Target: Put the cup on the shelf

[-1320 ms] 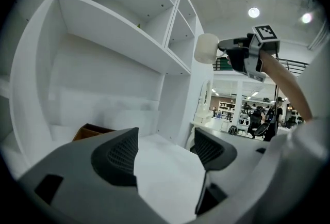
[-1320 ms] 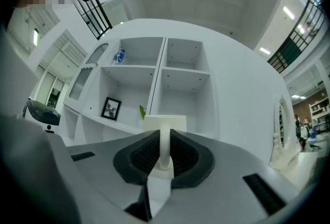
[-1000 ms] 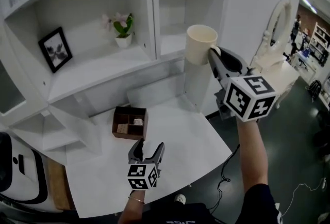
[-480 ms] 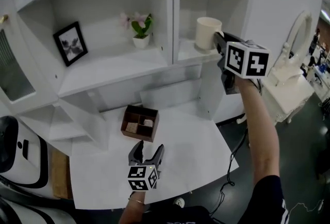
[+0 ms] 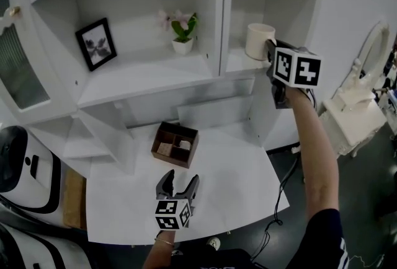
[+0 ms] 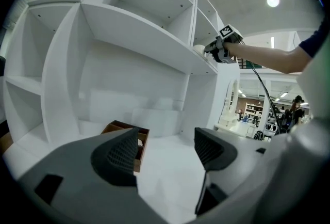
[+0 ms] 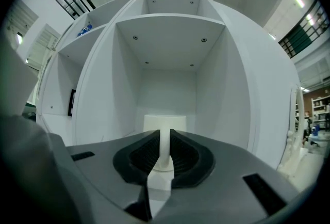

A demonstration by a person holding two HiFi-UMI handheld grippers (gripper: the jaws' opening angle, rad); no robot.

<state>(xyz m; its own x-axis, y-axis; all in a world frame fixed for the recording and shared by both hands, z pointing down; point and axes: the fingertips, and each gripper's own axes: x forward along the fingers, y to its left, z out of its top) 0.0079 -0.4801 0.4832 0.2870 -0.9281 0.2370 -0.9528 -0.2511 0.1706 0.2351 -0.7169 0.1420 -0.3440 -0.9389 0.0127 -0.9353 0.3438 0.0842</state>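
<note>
A cream cup [image 5: 258, 41] stands upright in the right-hand compartment of the white shelf unit [image 5: 211, 66], at or just above the shelf board. My right gripper [image 5: 269, 49] is shut on the cup's handle [image 7: 164, 149], which shows pinched between the dark pads; the cup body [image 7: 164, 123] rises beyond them. My left gripper [image 5: 178, 184] hovers low over the white table [image 5: 229, 184], jaws open with nothing between them. The left gripper view shows the right gripper [image 6: 215, 50] far off at the shelf, and the cup [image 6: 199, 48] partly hidden.
A small potted flower [image 5: 182, 32] and a framed picture [image 5: 97, 43] stand in the left compartment. A brown divided box [image 5: 175, 144] sits on the table below. A white machine [image 5: 22, 162] stands at the left, a white ornate stand [image 5: 356, 106] at the right.
My right gripper has carried the cup from in front of the shelf unit into the right compartment. The left gripper has stayed low over the table, still open.
</note>
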